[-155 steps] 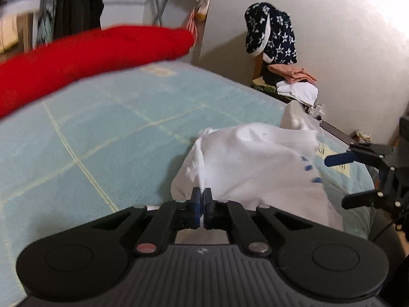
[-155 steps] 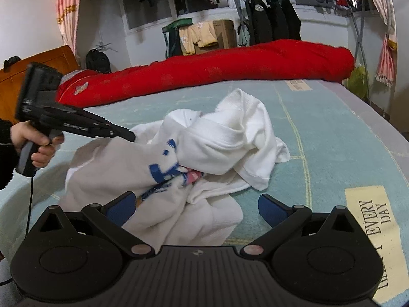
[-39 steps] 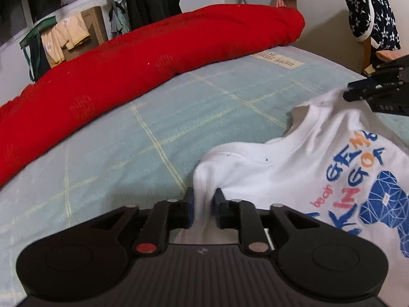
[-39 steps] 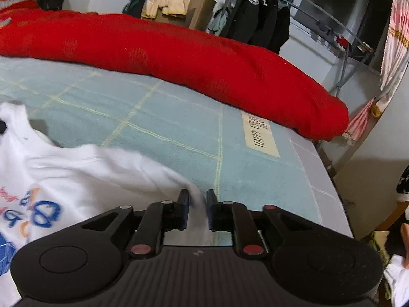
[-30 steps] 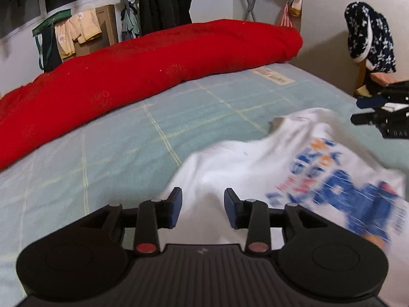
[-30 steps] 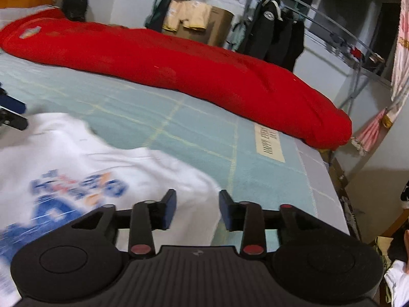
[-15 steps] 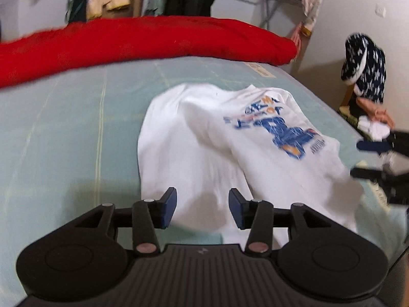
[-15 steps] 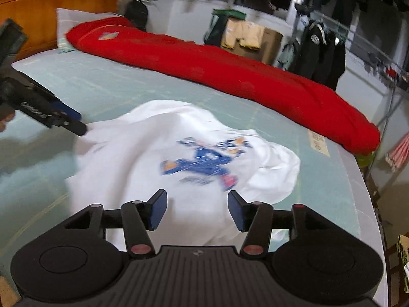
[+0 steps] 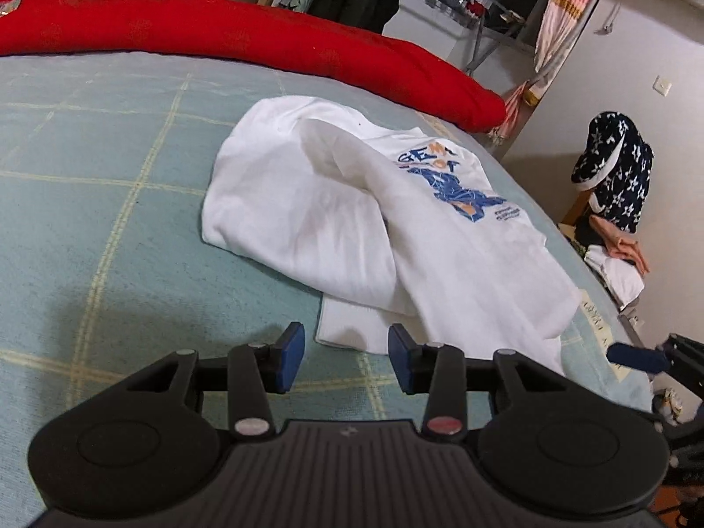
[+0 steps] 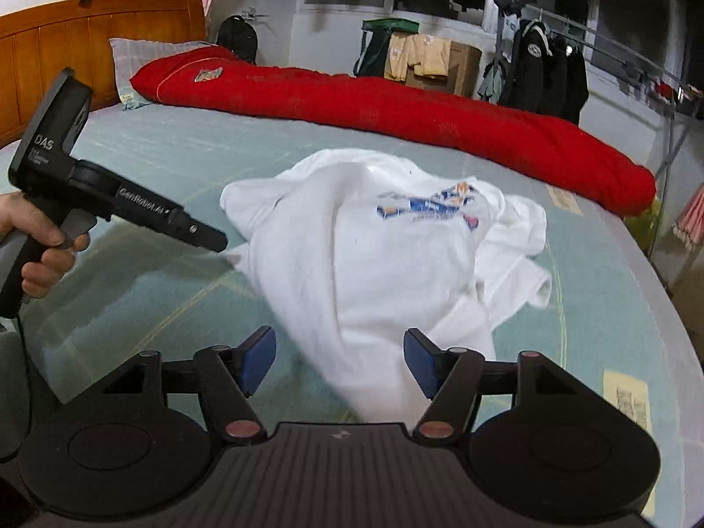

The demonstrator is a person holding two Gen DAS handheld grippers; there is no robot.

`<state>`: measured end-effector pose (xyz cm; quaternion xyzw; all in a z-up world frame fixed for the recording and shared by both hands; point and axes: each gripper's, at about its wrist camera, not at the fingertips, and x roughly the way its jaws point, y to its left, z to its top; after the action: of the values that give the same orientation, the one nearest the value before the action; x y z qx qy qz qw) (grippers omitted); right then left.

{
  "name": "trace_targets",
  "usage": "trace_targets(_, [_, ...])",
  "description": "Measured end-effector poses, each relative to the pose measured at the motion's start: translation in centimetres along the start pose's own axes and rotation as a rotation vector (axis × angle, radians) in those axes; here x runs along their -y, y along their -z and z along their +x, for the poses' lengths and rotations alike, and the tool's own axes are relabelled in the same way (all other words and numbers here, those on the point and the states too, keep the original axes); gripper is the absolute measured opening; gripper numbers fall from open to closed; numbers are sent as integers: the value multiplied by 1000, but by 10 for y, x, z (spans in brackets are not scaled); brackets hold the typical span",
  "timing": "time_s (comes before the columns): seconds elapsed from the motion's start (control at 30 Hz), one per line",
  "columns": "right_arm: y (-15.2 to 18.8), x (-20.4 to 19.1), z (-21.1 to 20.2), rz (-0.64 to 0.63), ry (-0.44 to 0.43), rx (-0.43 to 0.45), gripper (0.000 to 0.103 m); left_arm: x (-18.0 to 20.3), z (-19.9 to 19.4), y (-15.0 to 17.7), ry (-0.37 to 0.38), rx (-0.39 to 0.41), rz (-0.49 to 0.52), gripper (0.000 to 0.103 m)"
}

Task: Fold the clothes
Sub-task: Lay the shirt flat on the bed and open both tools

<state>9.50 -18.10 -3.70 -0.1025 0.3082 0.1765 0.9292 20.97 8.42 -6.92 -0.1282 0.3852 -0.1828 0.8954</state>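
Lying rumpled near the bed's (image 9: 79, 202) foot edge, the white T-shirt (image 9: 334, 202) could fold crooked over trapped creases; both claws, left claw (image 9: 346, 358) and right claw (image 10: 336, 363), gape empty, the right having just widened

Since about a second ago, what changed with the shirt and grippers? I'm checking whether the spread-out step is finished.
Both let go: the left hand-held gripper and right hand-held gripper, then pinching the white T-shirt, now stand open, the right's jaws having just been opening, and have drawn back. The shirt dropped onto the bed, print up but rumpled. The red quilt stayed put.
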Motion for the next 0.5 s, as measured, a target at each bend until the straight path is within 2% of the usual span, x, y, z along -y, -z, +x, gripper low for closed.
trace_targets(0.5, [9, 1, 13, 32, -28, -28, 70, 2, 26, 0, -24, -35, 36, 40])
